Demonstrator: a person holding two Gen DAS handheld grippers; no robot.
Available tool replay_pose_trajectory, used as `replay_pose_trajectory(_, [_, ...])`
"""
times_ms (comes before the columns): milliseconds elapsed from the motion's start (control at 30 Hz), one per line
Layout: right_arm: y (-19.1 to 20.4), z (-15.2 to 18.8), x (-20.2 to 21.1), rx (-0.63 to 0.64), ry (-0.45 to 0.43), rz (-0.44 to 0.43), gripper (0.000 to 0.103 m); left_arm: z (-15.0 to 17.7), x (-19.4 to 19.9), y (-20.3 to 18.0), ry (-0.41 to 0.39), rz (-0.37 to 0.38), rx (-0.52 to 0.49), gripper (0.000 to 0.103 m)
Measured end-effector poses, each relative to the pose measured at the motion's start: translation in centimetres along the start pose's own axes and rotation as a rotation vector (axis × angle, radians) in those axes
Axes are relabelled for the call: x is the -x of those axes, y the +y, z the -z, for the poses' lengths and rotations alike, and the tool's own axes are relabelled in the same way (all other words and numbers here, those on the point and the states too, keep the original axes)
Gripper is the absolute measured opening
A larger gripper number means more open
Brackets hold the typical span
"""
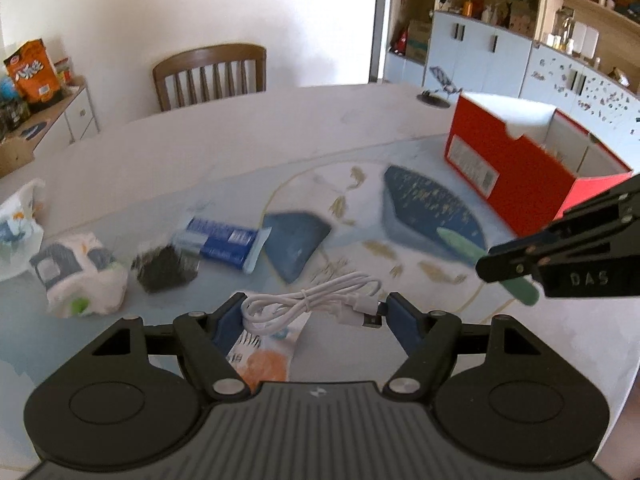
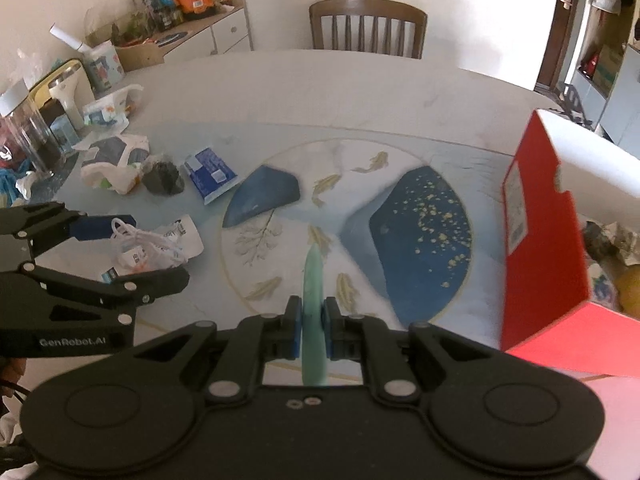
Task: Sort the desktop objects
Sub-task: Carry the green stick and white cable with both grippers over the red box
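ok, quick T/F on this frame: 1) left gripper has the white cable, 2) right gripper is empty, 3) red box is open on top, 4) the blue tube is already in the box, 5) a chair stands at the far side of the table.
1) True. The left gripper holds the bundled white cable between its pads, off the table.
2) False. The right gripper is shut on a thin green stick.
3) True. The red box is open on top, its white inside showing.
4) False. The blue tube lies on the table, left of the box.
5) True. A wooden chair stands there.
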State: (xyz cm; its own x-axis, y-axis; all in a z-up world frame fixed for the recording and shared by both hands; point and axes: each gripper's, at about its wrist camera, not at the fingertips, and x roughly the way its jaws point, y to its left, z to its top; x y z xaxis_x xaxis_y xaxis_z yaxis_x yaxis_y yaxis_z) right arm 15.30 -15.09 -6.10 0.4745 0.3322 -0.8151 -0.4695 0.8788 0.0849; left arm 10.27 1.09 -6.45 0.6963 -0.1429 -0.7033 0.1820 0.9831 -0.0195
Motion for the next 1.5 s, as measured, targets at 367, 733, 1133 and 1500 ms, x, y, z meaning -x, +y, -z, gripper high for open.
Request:
replay_pose_trajectory(367, [-2.3,-0.3,4.3,-0.070,-0.078,0.020,0.010,-4.1,1.7,-3.7,-0.053,0.099,-0.060,0.075])
replay_pose_trajectory(733, [-6.3,-0.5,7.8,-0.117,-0.144,0.043,0.010,-7.6,1.5,-8.9,-0.077,0.198,-0.131,0.075])
replay_pose_trajectory(1133, [-12.2,0.1,10.5,-0.159,-0.188,0.063,0.010,-10.6,0.1,-14.9,-0.095,0.230,-0.171,0.075])
replay_pose_trajectory(1500, [-17.9,0.9,11.8,-0.190,-0.201,0.065,0.010,-12.7,-1.7,-20.3,-0.096,0.250,-0.195,0.075])
